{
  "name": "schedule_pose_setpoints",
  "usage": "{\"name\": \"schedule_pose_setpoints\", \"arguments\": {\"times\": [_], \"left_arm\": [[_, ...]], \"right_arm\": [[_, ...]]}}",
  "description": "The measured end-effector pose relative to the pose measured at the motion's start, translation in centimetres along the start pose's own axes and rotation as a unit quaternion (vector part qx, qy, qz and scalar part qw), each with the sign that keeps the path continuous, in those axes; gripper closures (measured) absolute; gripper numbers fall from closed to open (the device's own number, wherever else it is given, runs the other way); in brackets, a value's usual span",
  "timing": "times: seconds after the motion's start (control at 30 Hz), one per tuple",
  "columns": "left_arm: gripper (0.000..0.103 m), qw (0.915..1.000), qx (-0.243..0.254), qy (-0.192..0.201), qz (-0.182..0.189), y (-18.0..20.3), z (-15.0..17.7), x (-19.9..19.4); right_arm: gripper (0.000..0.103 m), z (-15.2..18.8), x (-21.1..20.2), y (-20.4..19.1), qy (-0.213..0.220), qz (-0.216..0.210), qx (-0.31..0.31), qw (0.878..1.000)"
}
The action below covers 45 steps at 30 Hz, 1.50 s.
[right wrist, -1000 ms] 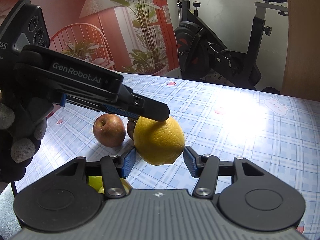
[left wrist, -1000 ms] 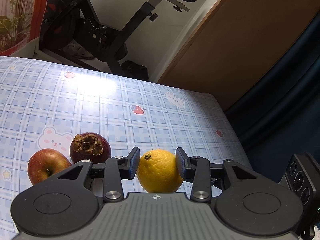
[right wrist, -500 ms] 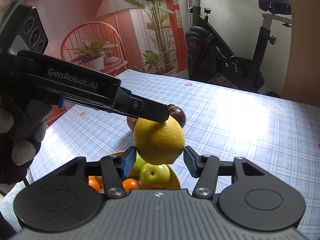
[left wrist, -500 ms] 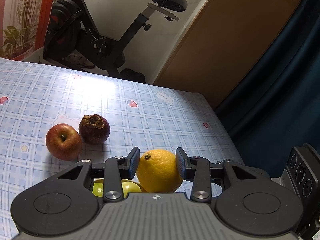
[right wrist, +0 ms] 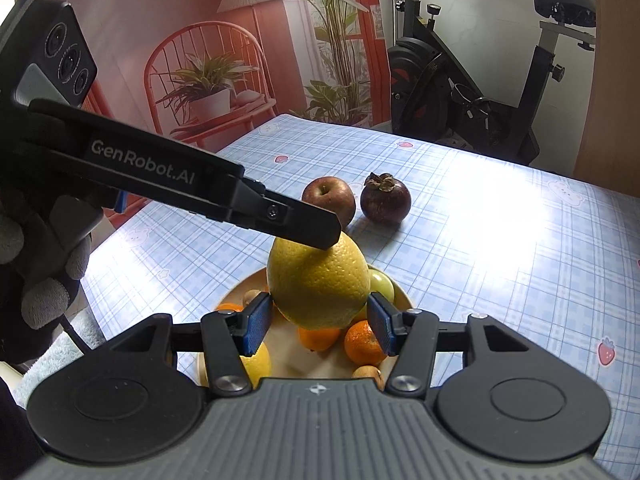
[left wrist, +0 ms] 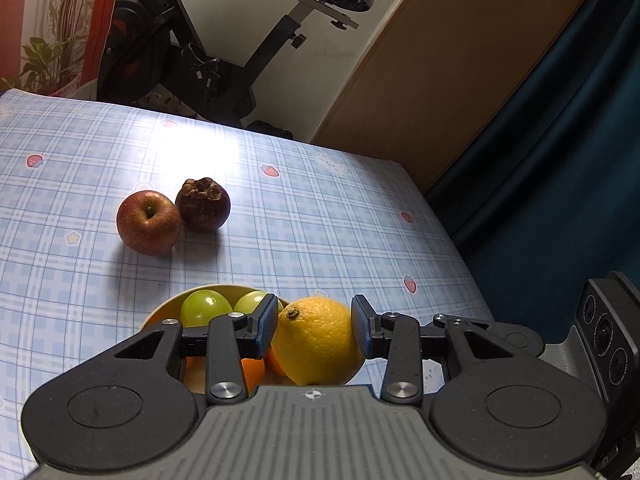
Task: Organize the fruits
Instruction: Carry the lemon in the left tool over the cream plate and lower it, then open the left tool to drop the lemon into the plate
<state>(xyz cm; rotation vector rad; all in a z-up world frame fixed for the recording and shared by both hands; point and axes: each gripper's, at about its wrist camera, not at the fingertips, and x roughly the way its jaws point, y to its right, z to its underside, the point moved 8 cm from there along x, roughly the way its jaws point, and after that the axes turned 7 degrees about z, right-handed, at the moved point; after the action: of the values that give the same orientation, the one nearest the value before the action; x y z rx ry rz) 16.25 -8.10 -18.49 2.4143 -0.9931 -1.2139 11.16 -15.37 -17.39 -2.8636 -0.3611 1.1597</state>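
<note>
1. Writing: "GenRobot.AI" in pale letters runs along the black body of the left gripper point(right wrist: 308, 224), which crosses the left half of the right wrist view. No other text is legible.
2. Left gripper point(left wrist: 315, 326): jaws partly closed, both ribbed pads pressed to the flanks of the lemon point(left wrist: 318, 340), which is held clear of the table, low in the centre of the left wrist view.
3. Right gripper point(right wrist: 318, 322): jaws partly apart, blue pads flanking the same lemon point(right wrist: 318, 284) at lower centre; whether they touch its peel cannot be told.
4. Lemon: yellow, oval, dimpled peel, dark stem stub at its upper left in the left wrist view. It hangs over the bowl point(right wrist: 400, 294).
5. Bowl: round, pale yellow, smooth-rimmed, holding green fruits point(left wrist: 204, 308), oranges point(right wrist: 364, 342) and a second yellow fruit point(right wrist: 258, 364).
6. Table point(right wrist: 500, 248): glossy blue plaid cloth with strawberry and bunny prints.
7. Apple point(left wrist: 148, 228): red, smooth, touching a dark purple mangosteen point(left wrist: 203, 206) with a dry brown calyx, left of centre.
8. A gloved hand point(right wrist: 36, 264), grey fingertips, at left edge.
</note>
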Motion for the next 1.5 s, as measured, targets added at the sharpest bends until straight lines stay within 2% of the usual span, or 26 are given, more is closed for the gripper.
{"name": "schedule_pose_setpoints", "arguments": {"times": [0.23,0.5,0.77,1.07,1.5], "left_arm": [[0.061,0.9995,-0.011,-0.031,-0.002,-0.9,2.2,1.1],[0.062,0.9981,-0.024,-0.055,-0.009,-2.0,3.0,2.3],[0.062,0.9981,-0.043,-0.036,-0.024,-3.9,1.8,0.9],[0.061,0.9966,-0.061,-0.03,-0.048,-6.5,1.3,0.1],[0.062,0.9952,-0.081,-0.031,-0.046,-7.9,1.4,-0.3]], "right_arm": [[0.048,2.1,1.0,-0.1,-0.04,-0.006,0.009,0.999],[0.048,3.3,2.2,0.1,-0.07,-0.016,0.018,0.997],[0.048,1.6,3.8,-1.2,-0.065,-0.035,-0.002,0.997],[0.048,0.8,6.8,-3.2,-0.079,-0.054,-0.027,0.995],[0.047,0.1,7.5,-3.8,-0.082,-0.05,-0.046,0.994]]}}
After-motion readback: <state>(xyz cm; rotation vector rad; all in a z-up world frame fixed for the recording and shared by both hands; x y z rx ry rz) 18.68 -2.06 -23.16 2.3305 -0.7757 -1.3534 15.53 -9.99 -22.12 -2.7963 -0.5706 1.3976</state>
